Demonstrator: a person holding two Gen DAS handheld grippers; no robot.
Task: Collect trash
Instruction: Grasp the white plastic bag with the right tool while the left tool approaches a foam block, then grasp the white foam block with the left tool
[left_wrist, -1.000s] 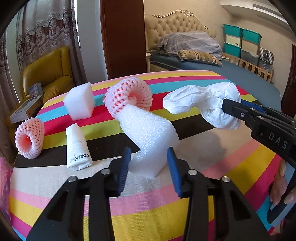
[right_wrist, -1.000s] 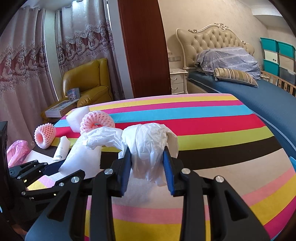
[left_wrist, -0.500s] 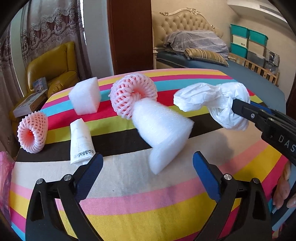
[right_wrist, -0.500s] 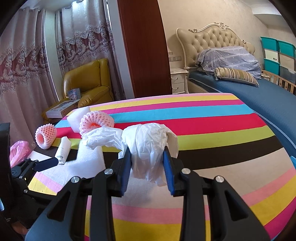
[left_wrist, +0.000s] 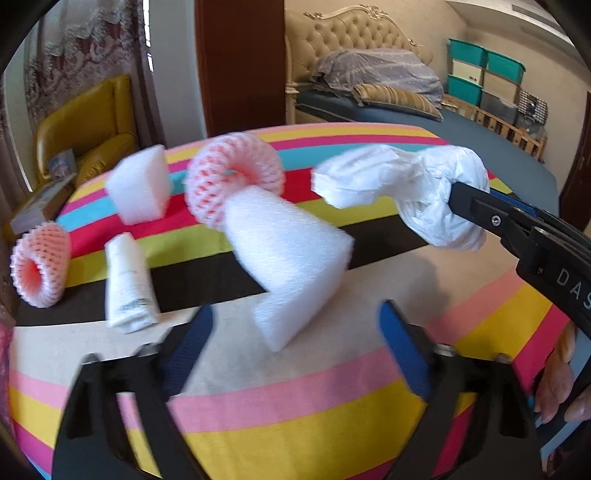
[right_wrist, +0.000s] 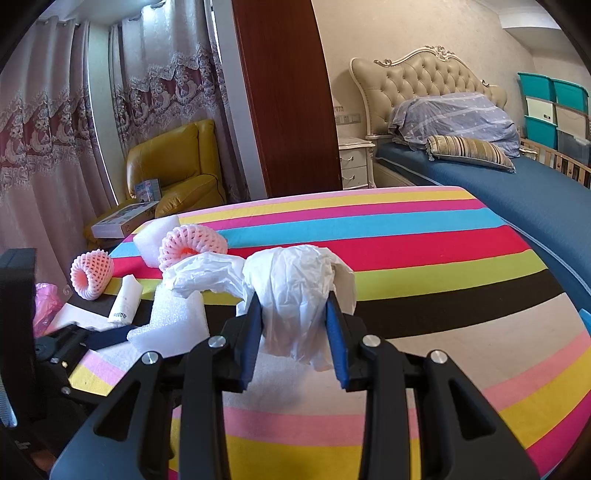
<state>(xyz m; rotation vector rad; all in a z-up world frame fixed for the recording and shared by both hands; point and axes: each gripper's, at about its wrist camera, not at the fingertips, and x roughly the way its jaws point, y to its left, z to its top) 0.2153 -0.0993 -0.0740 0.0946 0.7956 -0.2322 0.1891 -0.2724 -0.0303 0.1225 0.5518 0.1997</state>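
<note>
White crumpled plastic bag (right_wrist: 295, 295) is pinched by the right gripper (right_wrist: 295, 332); the left gripper (left_wrist: 295, 350) is spread before a foam sheet (left_wrist: 291, 254).

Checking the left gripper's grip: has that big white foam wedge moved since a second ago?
Yes. The foam wedge is free of the open left gripper; its near tip now sits farther up the pale stripe.

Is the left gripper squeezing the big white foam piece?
No, the left gripper is open, its blue pads apart on either side of the big white foam piece.
</note>
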